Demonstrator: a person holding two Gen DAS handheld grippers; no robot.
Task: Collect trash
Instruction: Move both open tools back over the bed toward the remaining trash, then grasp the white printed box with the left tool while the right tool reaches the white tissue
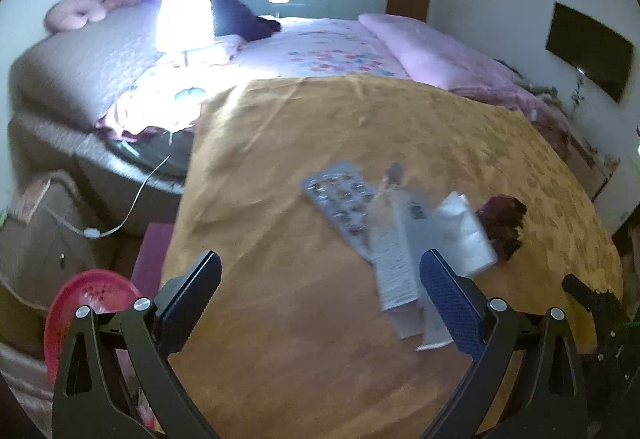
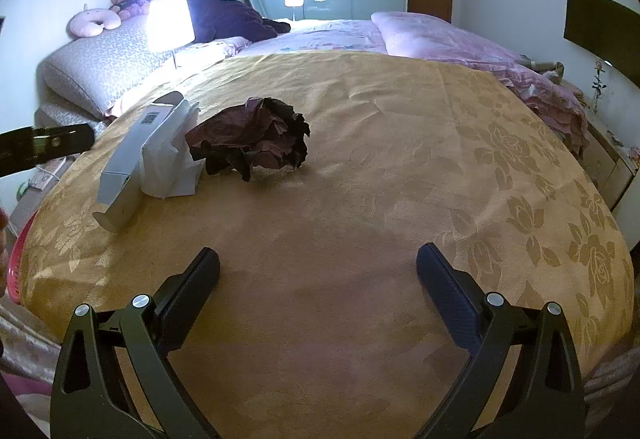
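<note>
On the yellow cloth lie a silver blister pack, a long grey box, a white tissue pack and a crumpled dark red paper. My left gripper is open, low over the cloth, its right finger beside the grey box. The right wrist view shows the grey box, the tissue pack and the dark red paper ahead and to the left of my right gripper, which is open and holds nothing.
A red basket stands on the floor at the lower left, below the cloth's edge. A lit lamp with a trailing white cord stands to the left. Behind lie a bed with pink bedding, pillows and plush toys.
</note>
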